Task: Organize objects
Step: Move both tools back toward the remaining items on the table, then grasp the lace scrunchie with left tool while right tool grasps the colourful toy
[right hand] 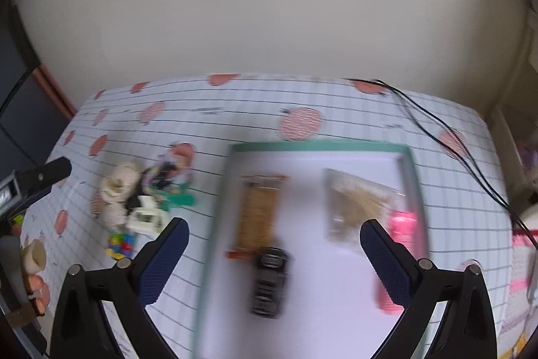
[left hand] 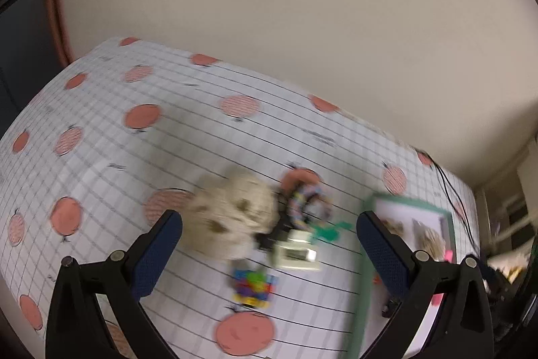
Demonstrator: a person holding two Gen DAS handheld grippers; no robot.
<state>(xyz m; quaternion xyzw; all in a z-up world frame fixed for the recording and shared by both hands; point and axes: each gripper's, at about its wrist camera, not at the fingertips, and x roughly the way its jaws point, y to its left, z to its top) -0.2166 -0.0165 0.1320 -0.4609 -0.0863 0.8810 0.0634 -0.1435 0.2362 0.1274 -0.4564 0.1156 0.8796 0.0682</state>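
Both views are motion-blurred. My left gripper (left hand: 269, 224) is open above a heap of small items: a cream plush toy (left hand: 232, 214), a braided multicolour ring (left hand: 307, 201), a white boxy gadget (left hand: 296, 253), a green flat piece (left hand: 328, 231) and a bright block toy (left hand: 254, 286). My right gripper (right hand: 274, 231) is open over a green-rimmed white tray (right hand: 319, 146) that holds a brown card (right hand: 260, 211), a black remote-like object (right hand: 270, 281), a clear bag of beige sticks (right hand: 356, 204) and a pink object (right hand: 401, 224). The same heap with the plush toy (right hand: 117, 190) lies left of the tray.
The table wears a white grid cloth with red apples (left hand: 141, 116). A black cable (right hand: 437, 123) runs across its far right. The wall (right hand: 269, 5) stands close behind. The tray's rim (left hand: 361, 291) is right of the heap. Clutter (right hand: 32, 258) crowds the left edge.
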